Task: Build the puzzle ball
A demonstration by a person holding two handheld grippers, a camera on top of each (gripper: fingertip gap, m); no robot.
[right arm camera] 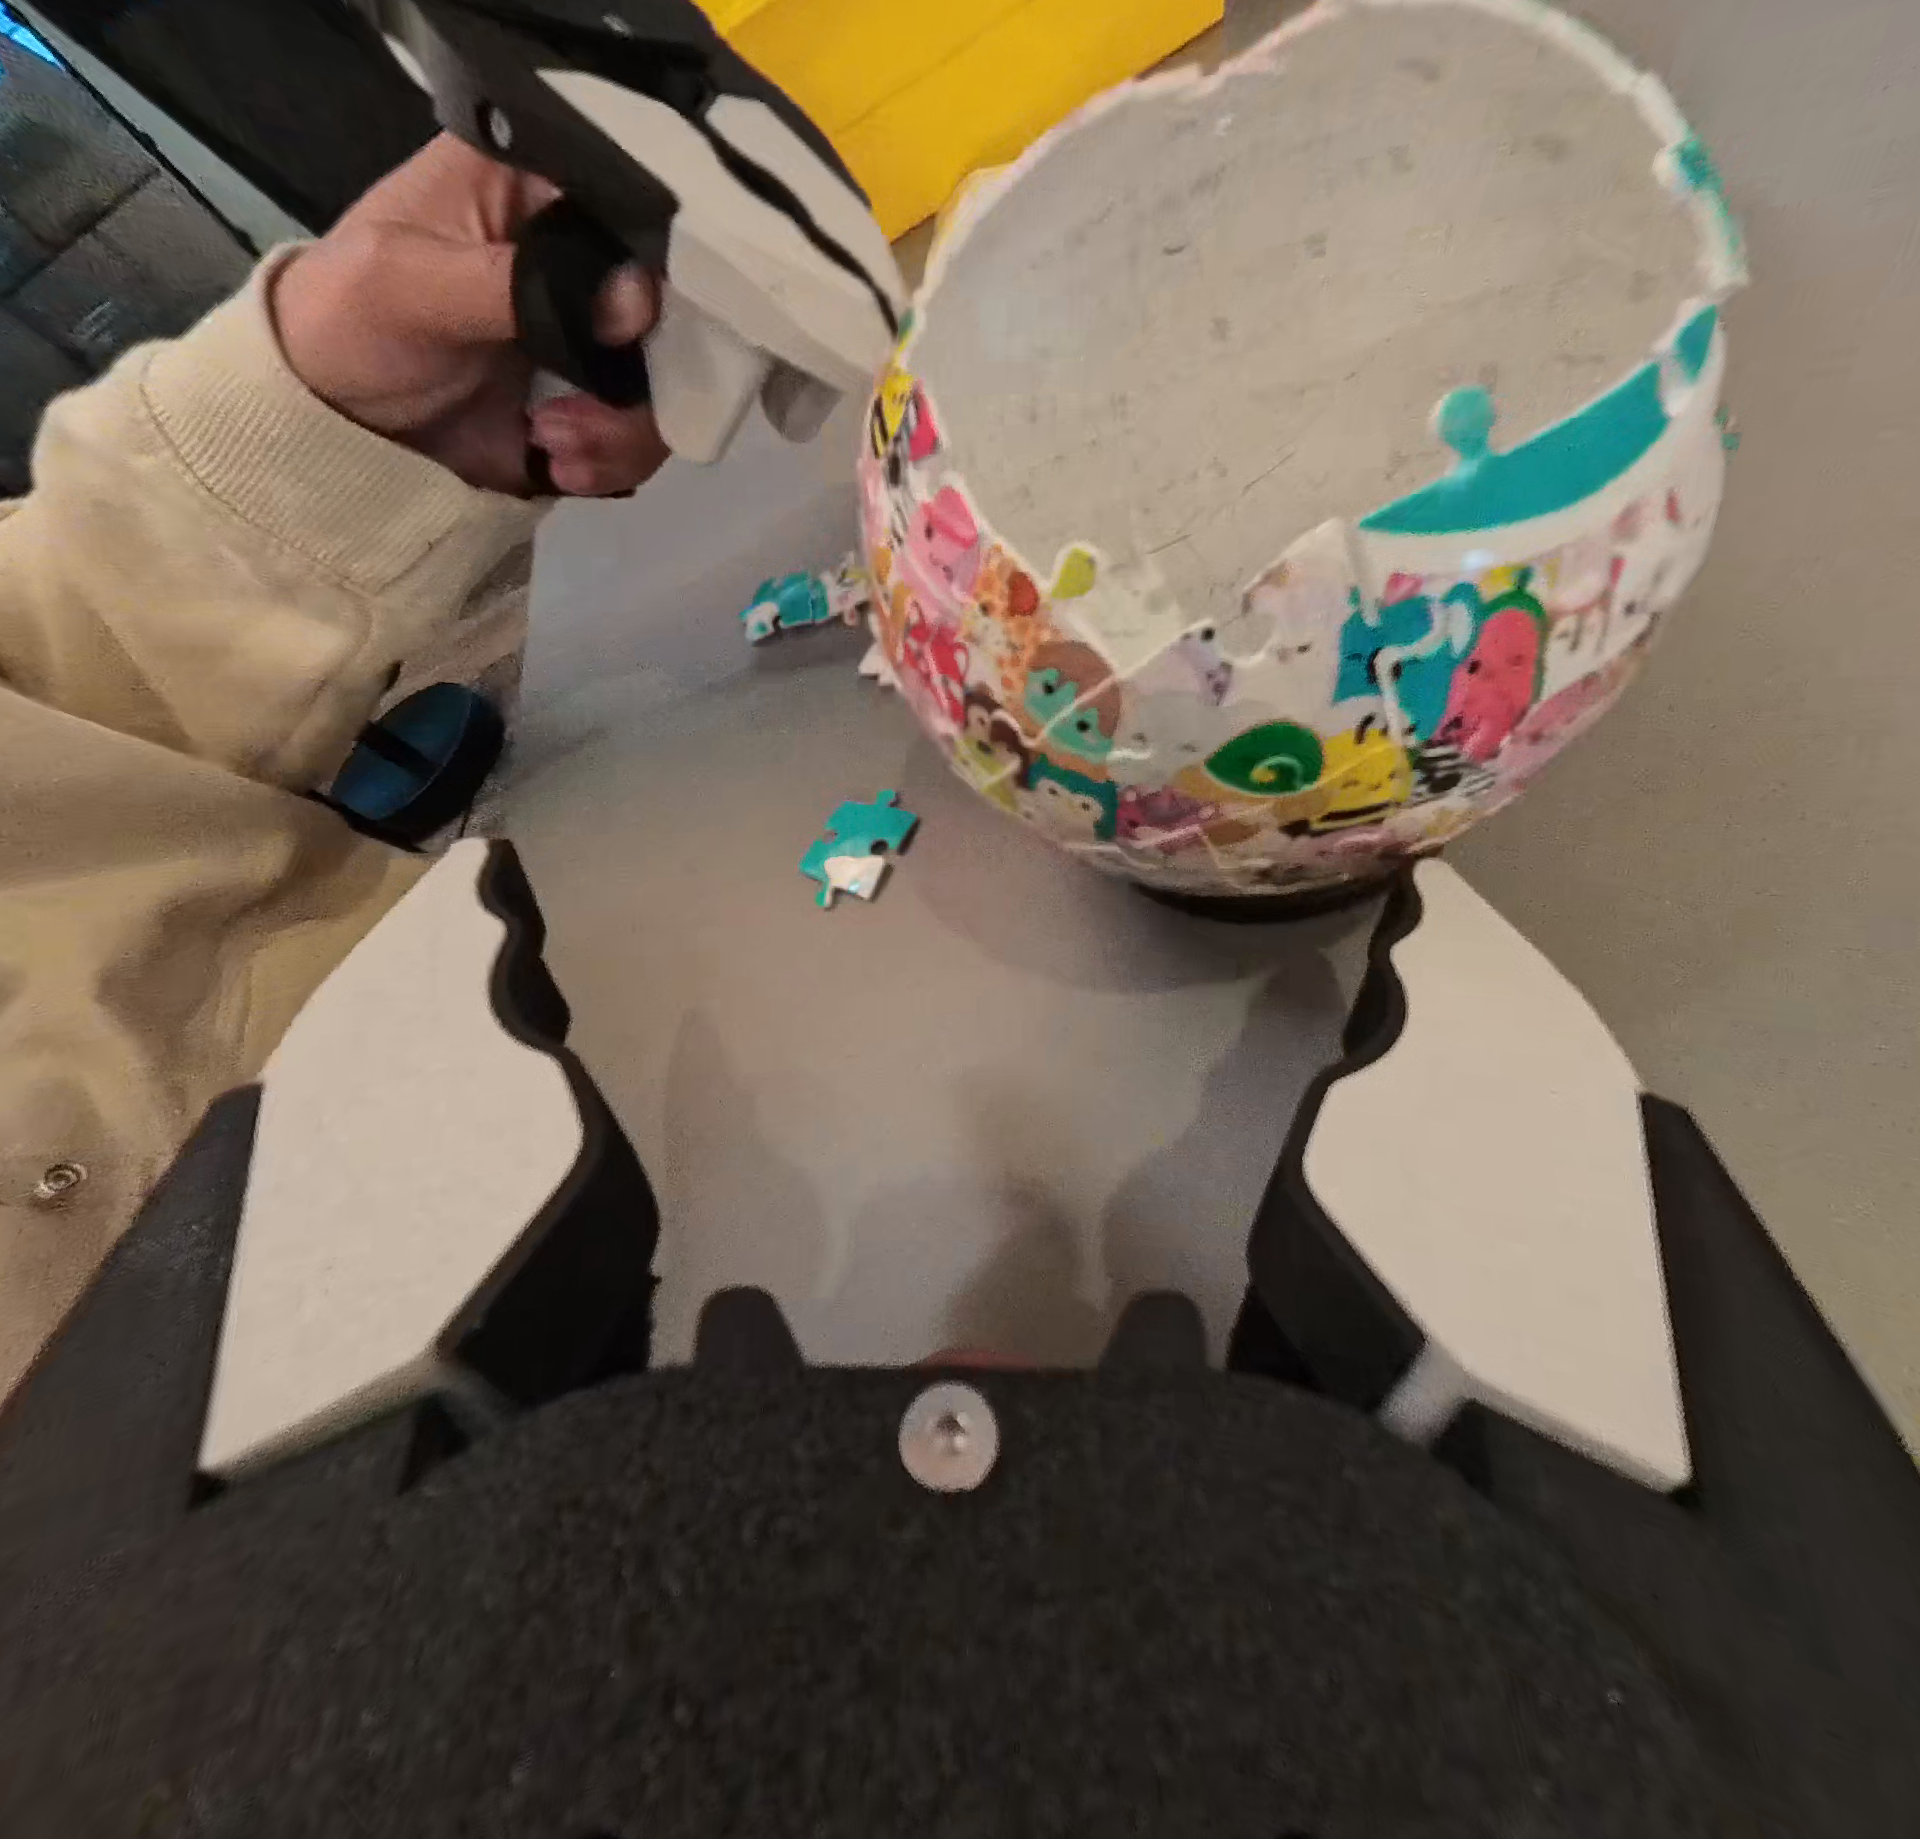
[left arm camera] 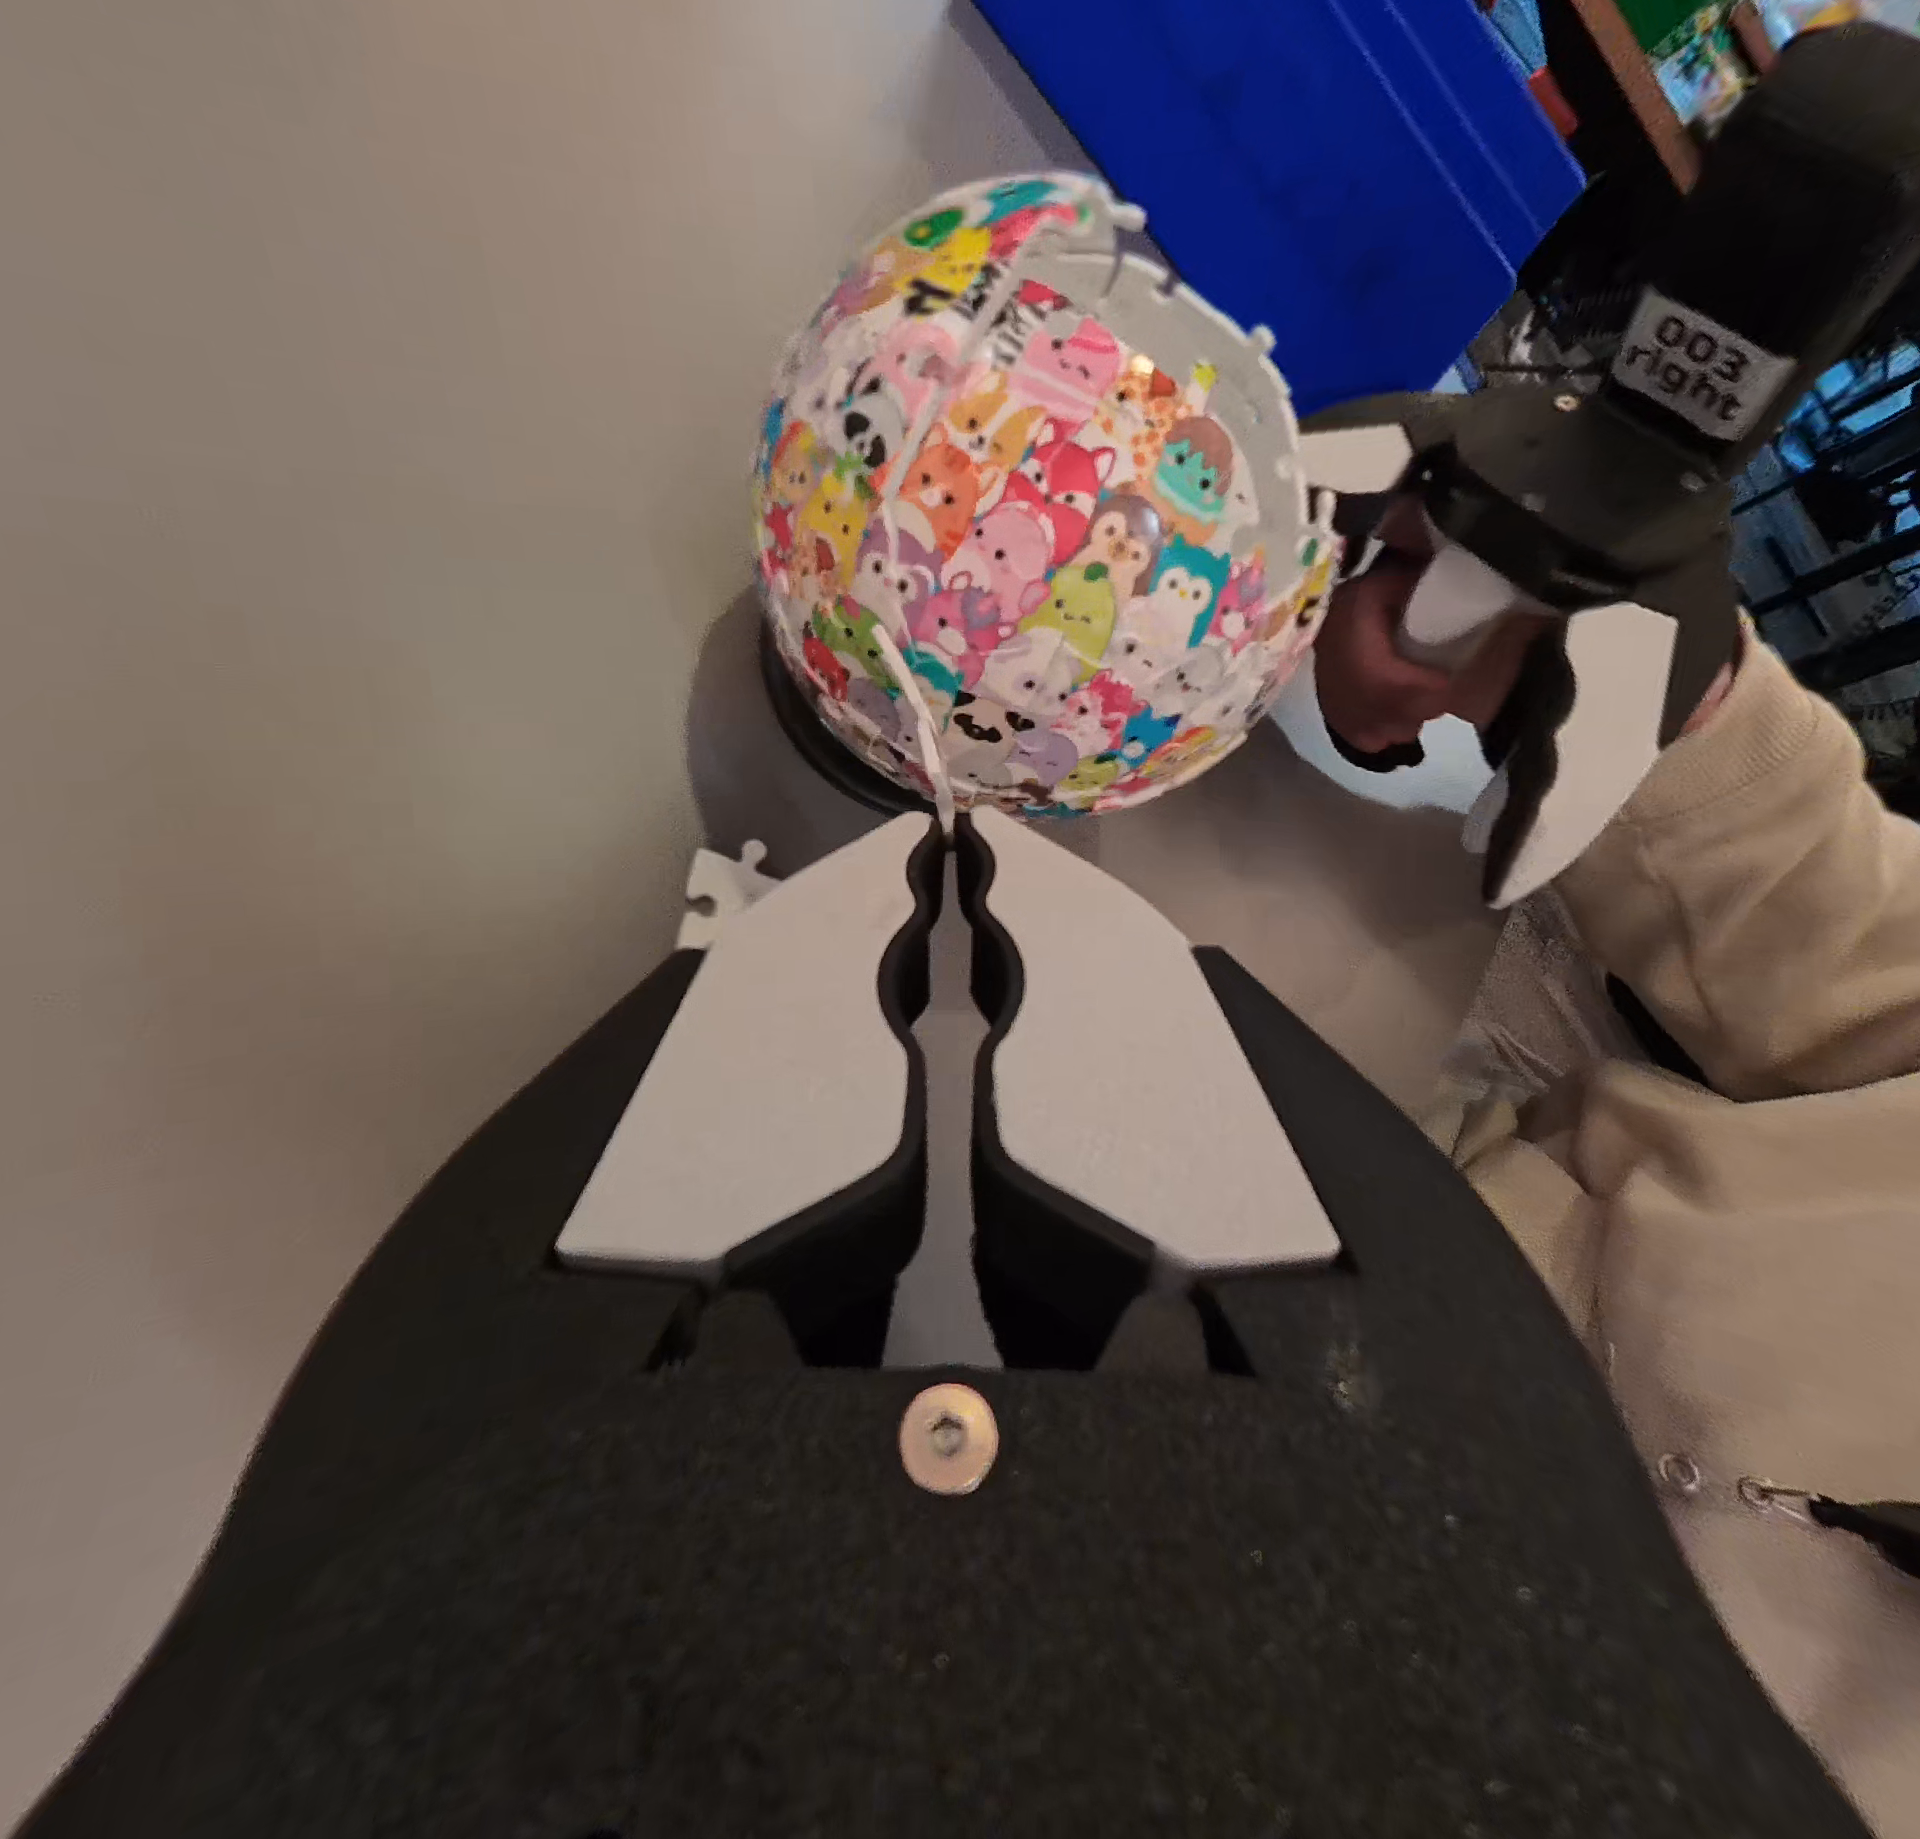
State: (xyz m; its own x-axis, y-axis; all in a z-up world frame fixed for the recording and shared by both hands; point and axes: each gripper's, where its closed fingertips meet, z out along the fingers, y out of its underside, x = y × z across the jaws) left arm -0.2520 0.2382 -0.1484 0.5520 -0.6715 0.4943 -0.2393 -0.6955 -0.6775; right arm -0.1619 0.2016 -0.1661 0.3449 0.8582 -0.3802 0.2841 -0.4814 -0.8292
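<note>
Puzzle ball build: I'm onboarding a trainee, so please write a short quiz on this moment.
1. True or false: the right hand-held gripper is open and empty.
2. The puzzle ball sits on: A) a black stand; B) the yellow bin; C) the blue bin.
3. Which hand-held gripper pinches a thin white puzzle piece seen edge-on?

Key: 1 true; 2 A; 3 the left hand-held gripper.

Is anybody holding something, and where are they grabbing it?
The left hand-held gripper pinches a thin white puzzle piece by its lower edge, against the puzzle ball. The right hand-held gripper is open and holds nothing.
</note>
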